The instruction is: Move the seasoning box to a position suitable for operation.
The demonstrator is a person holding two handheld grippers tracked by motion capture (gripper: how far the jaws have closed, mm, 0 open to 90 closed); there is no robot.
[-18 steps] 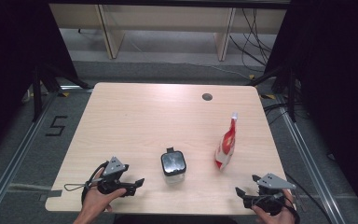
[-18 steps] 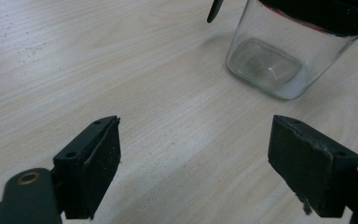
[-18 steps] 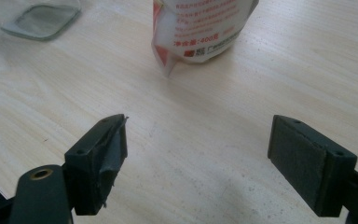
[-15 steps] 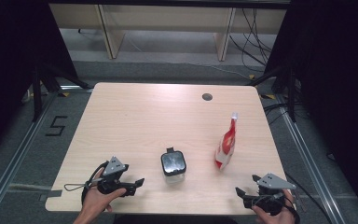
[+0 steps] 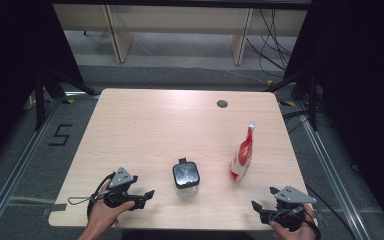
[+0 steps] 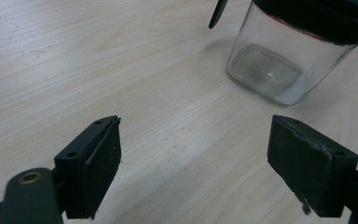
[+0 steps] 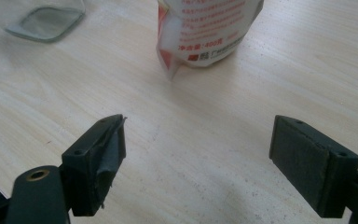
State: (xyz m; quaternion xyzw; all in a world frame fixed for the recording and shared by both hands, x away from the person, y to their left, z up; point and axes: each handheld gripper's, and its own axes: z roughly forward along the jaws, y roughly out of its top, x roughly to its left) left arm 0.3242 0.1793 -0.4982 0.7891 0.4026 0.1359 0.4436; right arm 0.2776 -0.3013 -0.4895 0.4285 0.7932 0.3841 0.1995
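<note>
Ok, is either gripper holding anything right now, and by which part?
Nothing is held. The left gripper and right gripper both stand open over bare table, short of the glass jar and the pouch.

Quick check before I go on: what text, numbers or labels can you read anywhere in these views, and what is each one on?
"5": black mark on the floor left of the table.
"400": part of a red line of print on the pouch in the right gripper view; the characters around it are too blurred to read.
Further red print lines higher on the pouch: too small and blurred.
Jar: no readable text.
</note>
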